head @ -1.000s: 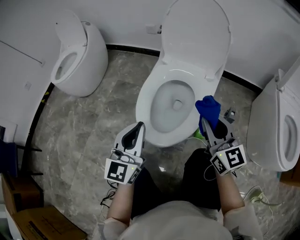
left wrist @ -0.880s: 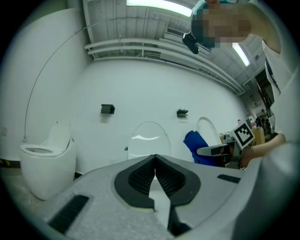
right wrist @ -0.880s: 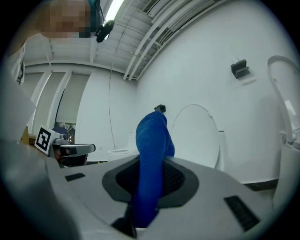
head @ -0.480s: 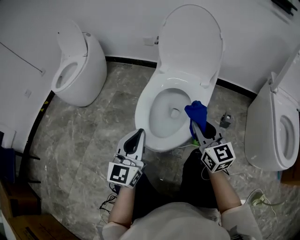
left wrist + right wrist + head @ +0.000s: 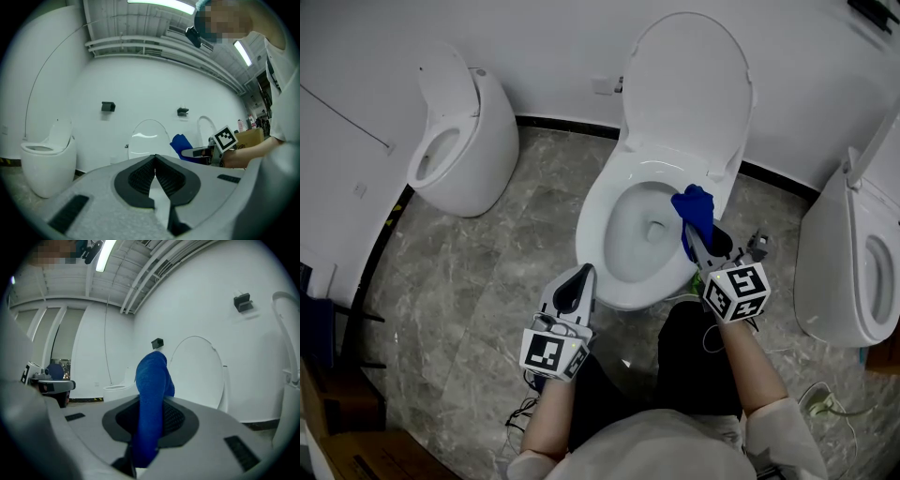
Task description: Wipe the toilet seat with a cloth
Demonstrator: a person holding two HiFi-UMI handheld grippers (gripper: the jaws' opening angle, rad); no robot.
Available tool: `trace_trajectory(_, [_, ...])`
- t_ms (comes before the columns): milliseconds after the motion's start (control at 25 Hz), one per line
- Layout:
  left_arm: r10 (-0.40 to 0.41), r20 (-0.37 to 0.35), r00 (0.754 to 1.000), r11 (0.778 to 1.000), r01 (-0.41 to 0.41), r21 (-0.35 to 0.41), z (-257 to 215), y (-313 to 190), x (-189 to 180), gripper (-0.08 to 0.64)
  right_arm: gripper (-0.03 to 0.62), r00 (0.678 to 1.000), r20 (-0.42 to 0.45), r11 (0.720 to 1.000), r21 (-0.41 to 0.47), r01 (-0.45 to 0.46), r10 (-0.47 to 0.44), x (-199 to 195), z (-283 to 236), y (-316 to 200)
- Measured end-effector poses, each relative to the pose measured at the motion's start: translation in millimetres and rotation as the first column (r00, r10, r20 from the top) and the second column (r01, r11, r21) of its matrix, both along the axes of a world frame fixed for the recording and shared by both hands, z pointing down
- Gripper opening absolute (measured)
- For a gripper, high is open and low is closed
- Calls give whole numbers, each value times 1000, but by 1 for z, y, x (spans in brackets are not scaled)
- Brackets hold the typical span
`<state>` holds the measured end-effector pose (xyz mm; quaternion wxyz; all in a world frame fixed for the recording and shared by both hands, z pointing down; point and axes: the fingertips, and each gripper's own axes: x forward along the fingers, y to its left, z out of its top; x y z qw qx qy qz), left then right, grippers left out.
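Your right gripper (image 5: 698, 246) is clenched on the blue cloth (image 5: 694, 208), which bunches out past its tips; the wad sits over the toilet seat (image 5: 593, 216) at about 3 o'clock of the bowl, touching or not I cannot tell; your left gripper (image 5: 577, 283) is closed on nothing, off the rim at 7 o'clock; wiping looks barely begun; next, press down and sweep round the ring.

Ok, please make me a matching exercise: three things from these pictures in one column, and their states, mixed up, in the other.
Things:
1. blue cloth
2. left hand-held gripper
3. toilet lid

States:
A. raised upright
B. shut, holding nothing
C. clamped in the right hand-held gripper

Pairs: 1-C, 2-B, 3-A.
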<state>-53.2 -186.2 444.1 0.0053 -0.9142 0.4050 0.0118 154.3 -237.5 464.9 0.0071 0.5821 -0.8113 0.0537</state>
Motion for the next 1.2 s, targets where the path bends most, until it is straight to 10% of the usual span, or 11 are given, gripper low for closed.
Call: trace_trajectory(1200, [-46,-18,999,999,45,-9,-17,36,-22,9,74,998,-21,948,-314,-59,55,27,85,-171])
